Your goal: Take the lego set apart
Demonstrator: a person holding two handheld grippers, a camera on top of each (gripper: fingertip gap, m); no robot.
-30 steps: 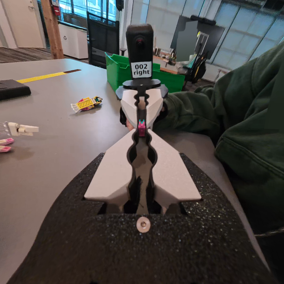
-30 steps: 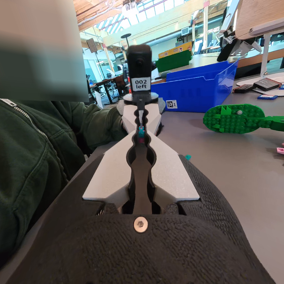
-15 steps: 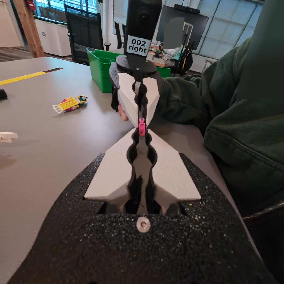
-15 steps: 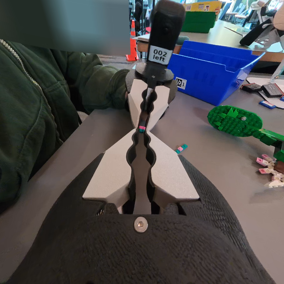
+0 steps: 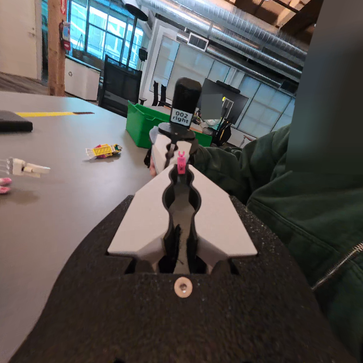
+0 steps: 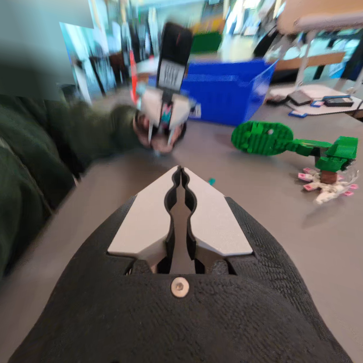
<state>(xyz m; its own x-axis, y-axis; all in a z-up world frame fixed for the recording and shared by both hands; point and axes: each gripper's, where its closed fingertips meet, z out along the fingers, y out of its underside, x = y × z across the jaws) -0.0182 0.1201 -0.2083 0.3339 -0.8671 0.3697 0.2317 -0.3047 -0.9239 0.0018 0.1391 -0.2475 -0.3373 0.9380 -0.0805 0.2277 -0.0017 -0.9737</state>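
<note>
The lego set lay in pieces across the grey table (image 6: 245, 225), and its smallest fragment, a pink piece (image 5: 181, 164), stood pinched upright at the very tips of the left gripper (image 5: 181, 170), whose tongs were clamped on it above the tabletop. The right gripper (image 6: 180, 169) had its tongs drawn together with nothing visible between them; a thin slit showed at the tips. Beyond those tips, blurred by motion, the left gripper appeared with pink and teal colours between its tongs. To the right of the right gripper's tongs lay the green leaf-shaped plate (image 6: 261, 140), joined by a green stem to a green block cluster (image 6: 337, 157), with pink and white petals (image 6: 326, 186) scattered at its foot. A small teal piece (image 6: 211, 181) rested on the table just right of the fingertips. To the left of the left gripper's tongs sat a yellow and pink assembly (image 5: 104, 152) and a white piece (image 5: 27, 169); a green bin (image 5: 141, 125) stood beyond the tips, a blue bin (image 6: 222, 94) beyond the right gripper's. The step in hand appeared to be the splitting of a tiny sub-assembly, with the two tools now apart. The next move likely called for setting the pink piece down, then reaching for a joined piece.
</note>
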